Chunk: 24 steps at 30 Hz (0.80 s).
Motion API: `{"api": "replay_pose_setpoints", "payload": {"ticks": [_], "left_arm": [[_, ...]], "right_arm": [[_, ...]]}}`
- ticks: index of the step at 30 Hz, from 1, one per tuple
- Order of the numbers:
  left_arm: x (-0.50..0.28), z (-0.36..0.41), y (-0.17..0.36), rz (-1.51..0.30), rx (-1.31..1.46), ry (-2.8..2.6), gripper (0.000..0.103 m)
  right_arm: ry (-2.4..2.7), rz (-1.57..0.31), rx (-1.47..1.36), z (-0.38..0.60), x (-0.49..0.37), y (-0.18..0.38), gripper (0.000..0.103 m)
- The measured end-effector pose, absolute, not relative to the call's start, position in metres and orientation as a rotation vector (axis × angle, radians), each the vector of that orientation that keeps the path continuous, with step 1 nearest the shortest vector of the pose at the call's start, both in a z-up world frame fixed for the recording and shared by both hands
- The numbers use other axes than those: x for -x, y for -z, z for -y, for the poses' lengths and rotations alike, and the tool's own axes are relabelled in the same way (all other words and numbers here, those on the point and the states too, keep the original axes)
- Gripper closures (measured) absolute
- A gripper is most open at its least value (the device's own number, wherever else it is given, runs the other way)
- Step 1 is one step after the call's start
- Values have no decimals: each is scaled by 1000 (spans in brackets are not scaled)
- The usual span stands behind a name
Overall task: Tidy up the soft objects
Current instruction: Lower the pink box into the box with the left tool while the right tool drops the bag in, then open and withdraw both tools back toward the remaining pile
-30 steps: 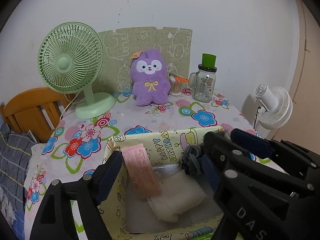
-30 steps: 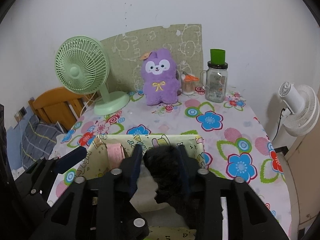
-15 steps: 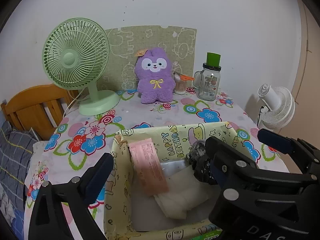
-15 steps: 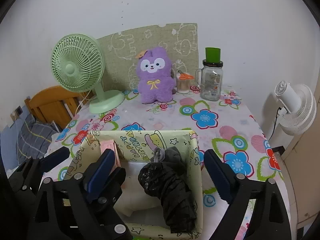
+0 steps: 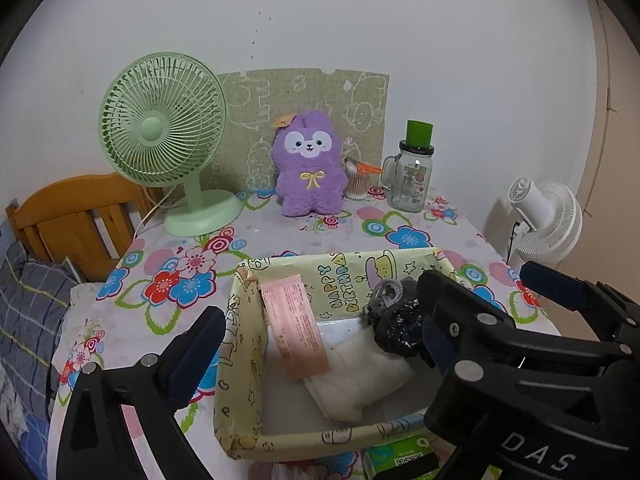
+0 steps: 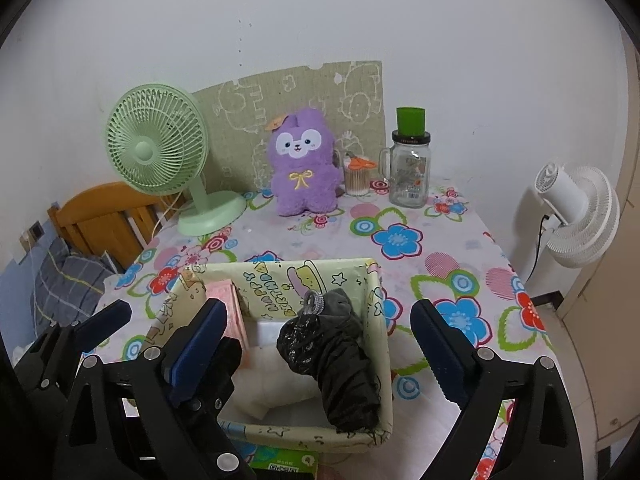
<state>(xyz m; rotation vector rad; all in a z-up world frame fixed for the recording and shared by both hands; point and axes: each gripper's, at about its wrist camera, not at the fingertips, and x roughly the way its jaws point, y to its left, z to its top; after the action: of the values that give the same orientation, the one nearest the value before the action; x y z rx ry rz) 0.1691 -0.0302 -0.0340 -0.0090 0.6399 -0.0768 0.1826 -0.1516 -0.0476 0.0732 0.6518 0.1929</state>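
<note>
Pale yellow cartoon-printed paper covers the box sitting low in the middle of both wrist views, on the flower-patterned bench. Inside it I see the black crinkled bundle lying along the right-hand wall, its grey loop at the far end, with the white folded cloth beside it and the pink packet leaning against the left wall. My right claw hangs over the box with its jaws spread wide, having just been opening; the bundle lies below and between them in the frame, but neither blue pad touches it. My left claw is spread wide too, its jaws also just opened further, and nothing is gripped; in the left wrist view its left finger sits outside the box's left wall. Along the back, upper centre of the frame, a purple plush toy stands upright before a green printed board, with a green desk fan to its left and a glass jar to its right. A white fan stands off the bench at the right edge
</note>
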Motion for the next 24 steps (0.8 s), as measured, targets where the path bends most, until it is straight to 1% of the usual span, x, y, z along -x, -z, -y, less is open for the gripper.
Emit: {"api": "replay_pose_setpoints", "payload": {"ticks": [13,24], "left_arm": [[-142,26,25,-611,19,64,3],[-125,25,21,-602,26,60,3]], "right_arm": [[-206,-610,-62,146,-154,35,5],[-199,-592,-54,146,-134,30,5]]}}
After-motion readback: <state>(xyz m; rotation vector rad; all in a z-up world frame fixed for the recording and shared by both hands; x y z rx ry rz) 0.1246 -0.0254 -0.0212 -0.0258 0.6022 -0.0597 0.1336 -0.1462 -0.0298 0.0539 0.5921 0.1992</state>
